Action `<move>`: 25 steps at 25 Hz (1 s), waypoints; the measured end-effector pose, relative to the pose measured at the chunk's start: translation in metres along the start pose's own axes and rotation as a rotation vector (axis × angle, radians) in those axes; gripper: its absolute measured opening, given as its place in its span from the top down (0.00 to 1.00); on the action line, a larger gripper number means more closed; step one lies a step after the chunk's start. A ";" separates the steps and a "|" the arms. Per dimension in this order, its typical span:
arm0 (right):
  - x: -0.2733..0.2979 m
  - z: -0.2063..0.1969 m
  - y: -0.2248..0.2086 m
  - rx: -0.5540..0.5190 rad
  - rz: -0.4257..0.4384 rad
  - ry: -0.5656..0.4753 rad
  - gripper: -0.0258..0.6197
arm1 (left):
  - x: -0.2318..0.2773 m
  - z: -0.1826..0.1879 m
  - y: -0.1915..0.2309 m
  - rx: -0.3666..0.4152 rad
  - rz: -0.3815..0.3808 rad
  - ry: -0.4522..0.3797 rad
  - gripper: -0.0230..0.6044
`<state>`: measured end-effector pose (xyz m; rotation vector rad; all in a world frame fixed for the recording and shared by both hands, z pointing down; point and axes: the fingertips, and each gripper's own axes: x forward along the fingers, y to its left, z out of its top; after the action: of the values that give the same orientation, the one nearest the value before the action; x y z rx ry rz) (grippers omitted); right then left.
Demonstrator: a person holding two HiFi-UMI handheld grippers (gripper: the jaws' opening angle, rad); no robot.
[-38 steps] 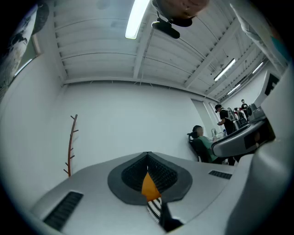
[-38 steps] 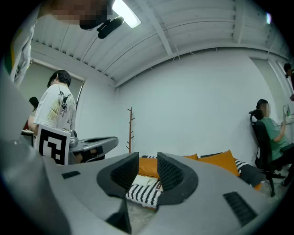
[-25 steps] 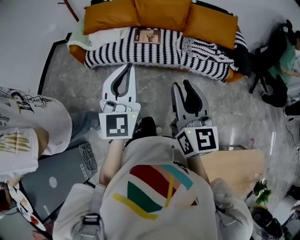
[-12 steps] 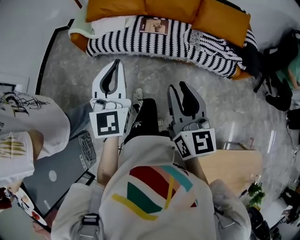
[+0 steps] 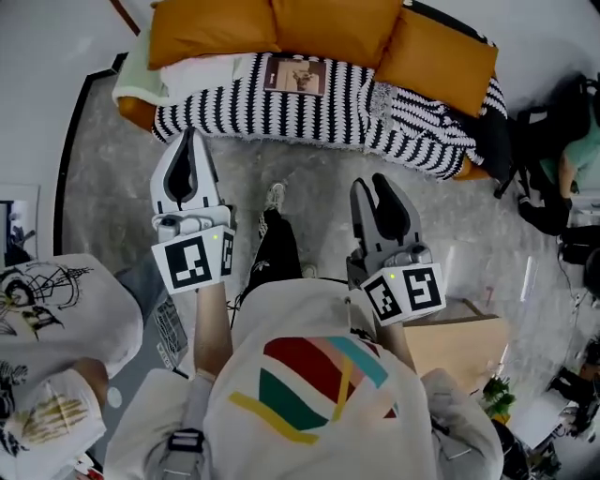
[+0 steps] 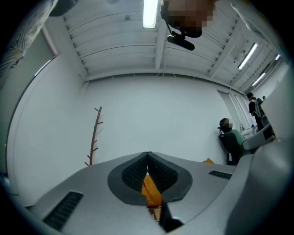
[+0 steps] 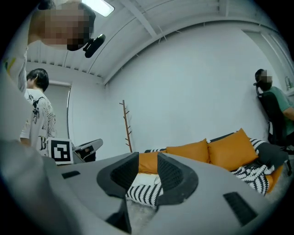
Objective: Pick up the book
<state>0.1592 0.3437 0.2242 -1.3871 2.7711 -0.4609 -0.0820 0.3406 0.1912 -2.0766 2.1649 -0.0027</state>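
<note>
1. Only the head view shows the book. It lies on the striped blanket of the sofa, just in front of the orange cushions, well apart from both tongs.
2. Head view: the left tongs point at the sofa's left end and the right tongs are over the grey floor. The wearer's shoe is between them, and a wooden counter is at lower right.
3. Left gripper view: the left tongs are clenched on nothing, tips meeting. A sliver of orange cushion shows in the slit below. Beyond them are a white wall, a bare coat stand and a seated person.
4. Right gripper view: the right tongs are released and empty, framing cushion and striped blanket. The book cannot be made out here. A standing person in a printed shirt is at left, beside the left tongs' marker cube.
5. Against a second ago, the left tongs sit further left and nearer the sofa, and the two pairs are wider apart. A shoe has stepped in between them, and the grey laptop on the floor has left view. The jaws' states are unchanged.
6. The book is thin and flat, cover up. The cover is tan with a darker picture.
</note>
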 end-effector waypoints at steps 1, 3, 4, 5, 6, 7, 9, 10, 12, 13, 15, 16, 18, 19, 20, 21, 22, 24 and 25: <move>0.018 0.002 0.004 -0.016 0.018 0.010 0.75 | 0.012 -0.007 0.013 -0.015 0.016 0.008 0.95; 0.060 0.010 0.015 -0.069 0.047 0.016 0.75 | 0.039 -0.013 0.039 -0.035 0.027 0.016 0.95; 0.083 0.016 0.020 -0.093 0.061 0.014 0.75 | 0.052 -0.013 0.050 -0.038 0.024 0.013 0.95; 0.106 0.022 0.025 -0.109 0.076 0.008 0.75 | 0.065 -0.012 0.061 -0.037 0.020 0.007 0.95; 0.128 0.029 0.030 -0.119 0.089 0.000 0.75 | 0.077 -0.012 0.071 -0.032 0.015 0.003 0.95; 0.148 0.035 0.034 -0.123 0.099 -0.010 0.75 | 0.089 -0.013 0.080 -0.027 0.012 0.001 0.95; 0.182 0.043 0.041 -0.131 0.112 -0.031 0.75 | 0.112 -0.018 0.097 -0.027 0.005 0.001 0.95; 0.195 0.045 0.043 -0.137 0.114 -0.040 0.75 | 0.121 -0.021 0.103 -0.031 -0.001 0.000 0.95; 0.209 0.043 0.043 -0.151 0.108 -0.040 0.75 | 0.138 -0.029 0.111 -0.038 -0.017 0.001 0.95; 0.213 0.038 0.040 -0.155 0.098 -0.031 0.75 | 0.145 -0.034 0.114 -0.039 -0.020 0.005 0.95; 0.213 0.025 0.029 -0.146 0.064 0.002 0.75 | 0.154 -0.045 0.116 -0.046 -0.021 0.013 0.95; 0.213 0.018 0.022 -0.137 0.041 0.019 0.75 | 0.158 -0.049 0.115 -0.051 -0.021 0.013 0.95; 0.217 0.013 0.003 -0.127 -0.002 0.037 0.75 | 0.174 -0.056 0.109 -0.058 -0.025 0.010 0.95; 0.224 0.016 -0.008 -0.124 -0.017 0.032 0.75 | 0.187 -0.057 0.105 -0.057 -0.030 0.010 0.95; 0.233 0.021 -0.019 -0.117 -0.028 0.022 0.75 | 0.202 -0.058 0.100 -0.053 -0.035 0.012 0.95; 0.244 0.026 -0.029 -0.108 -0.034 0.013 0.75 | 0.214 -0.057 0.096 -0.046 -0.041 0.015 0.95; 0.255 0.030 -0.038 -0.098 -0.034 0.008 0.75 | 0.225 -0.055 0.094 -0.037 -0.047 0.017 0.95; 0.280 0.036 -0.054 -0.079 -0.025 0.007 0.75 | 0.249 -0.053 0.092 -0.027 -0.047 0.020 0.95; 0.294 0.038 -0.062 -0.068 -0.021 0.011 0.75 | 0.263 -0.051 0.093 -0.029 -0.043 0.018 0.95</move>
<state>0.0343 0.0687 0.2401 -1.4322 2.8088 -0.3793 -0.1894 0.0788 0.2065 -2.1468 2.1425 0.0058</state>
